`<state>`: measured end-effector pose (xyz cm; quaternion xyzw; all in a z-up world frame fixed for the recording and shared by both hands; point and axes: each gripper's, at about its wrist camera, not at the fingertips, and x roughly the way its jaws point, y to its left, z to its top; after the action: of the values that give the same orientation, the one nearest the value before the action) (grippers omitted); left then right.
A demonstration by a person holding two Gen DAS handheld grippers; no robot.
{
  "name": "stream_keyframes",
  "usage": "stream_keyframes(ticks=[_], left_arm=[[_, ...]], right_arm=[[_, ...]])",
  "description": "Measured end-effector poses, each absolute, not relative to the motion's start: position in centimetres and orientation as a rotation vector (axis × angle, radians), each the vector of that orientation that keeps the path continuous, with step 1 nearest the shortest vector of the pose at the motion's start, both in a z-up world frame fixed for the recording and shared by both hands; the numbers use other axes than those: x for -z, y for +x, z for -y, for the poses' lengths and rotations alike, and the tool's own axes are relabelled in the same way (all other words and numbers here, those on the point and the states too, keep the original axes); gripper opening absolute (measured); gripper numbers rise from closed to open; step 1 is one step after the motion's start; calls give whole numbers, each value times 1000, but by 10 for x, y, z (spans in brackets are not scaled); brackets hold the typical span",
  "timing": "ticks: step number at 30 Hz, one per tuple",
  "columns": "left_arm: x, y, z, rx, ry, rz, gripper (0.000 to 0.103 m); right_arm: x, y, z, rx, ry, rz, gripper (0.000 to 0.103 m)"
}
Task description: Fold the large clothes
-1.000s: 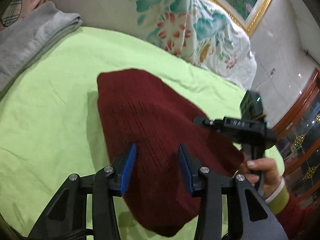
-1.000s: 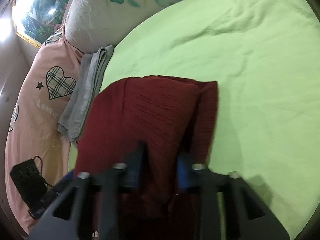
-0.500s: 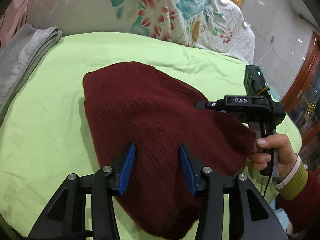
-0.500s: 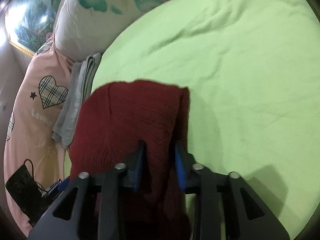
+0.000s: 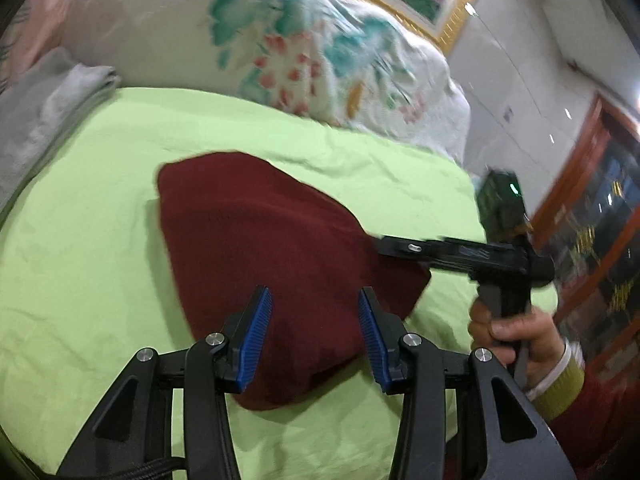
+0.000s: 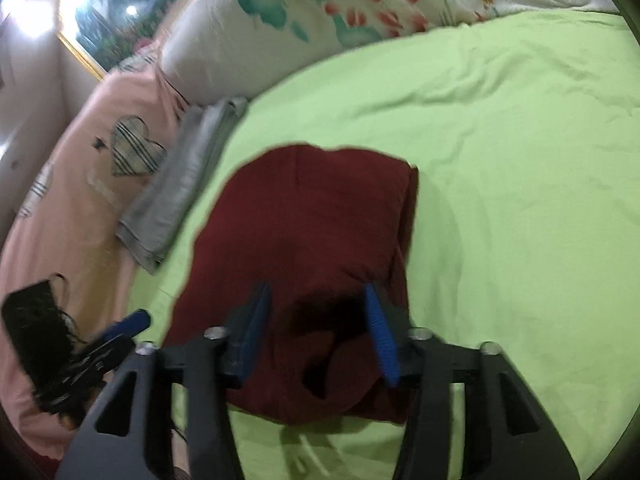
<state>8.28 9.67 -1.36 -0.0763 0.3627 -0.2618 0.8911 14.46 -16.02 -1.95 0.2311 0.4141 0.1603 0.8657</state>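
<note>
A dark red knitted garment (image 5: 272, 248) lies folded into a compact bundle on the lime green bed sheet (image 5: 80, 280). It also shows in the right wrist view (image 6: 316, 232). My left gripper (image 5: 314, 328) is open and hovers just above the near edge of the garment, holding nothing. My right gripper (image 6: 316, 328) is open above the near end of the bundle, with its blue pads (image 6: 380, 336) apart. The right gripper also shows from the side in the left wrist view (image 5: 400, 246), at the garment's right edge.
A floral duvet (image 5: 312, 52) is piled along the far side of the bed. A folded grey cloth (image 6: 188, 176) lies by a pink heart-print quilt (image 6: 100, 168) at the left. A dark wooden cabinet (image 5: 592, 216) stands to the right.
My right gripper was shut on the garment and has opened, releasing it. The garment has settled into a smaller bundle. Both cameras shifted slightly.
</note>
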Motion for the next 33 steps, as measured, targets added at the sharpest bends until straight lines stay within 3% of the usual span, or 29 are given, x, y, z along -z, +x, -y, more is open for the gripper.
stream_keyframes(ticks=[1, 3, 9, 12, 14, 15, 20, 24, 31, 33], left_arm=[[19, 86, -91, 536, -134, -772, 44], [35, 92, -86, 538, -117, -826, 44], [52, 92, -78, 526, -86, -856, 46], [48, 93, -79, 526, -98, -862, 46], [40, 91, -86, 537, -121, -859, 46], [32, 91, -92, 542, -139, -852, 46], [7, 112, -121, 511, -234, -790, 46], [11, 157, -130, 415, -298, -805, 45], [39, 216, -129, 353, -349, -904, 44], [46, 226, -125, 340, -332, -924, 44]], right_arm=[[22, 146, 159, -314, 470, -874, 19], [27, 145, 162, -278, 460, -878, 13], [61, 145, 176, -243, 487, -953, 13], [63, 144, 182, -253, 547, -949, 22], [56, 142, 188, -237, 568, -949, 44], [48, 140, 192, -221, 567, -931, 47], [-6, 143, 193, -244, 550, -759, 47], [-17, 183, 157, -338, 508, -743, 47], [22, 261, 121, -354, 516, -887, 43], [47, 273, 134, -299, 541, -930, 24]])
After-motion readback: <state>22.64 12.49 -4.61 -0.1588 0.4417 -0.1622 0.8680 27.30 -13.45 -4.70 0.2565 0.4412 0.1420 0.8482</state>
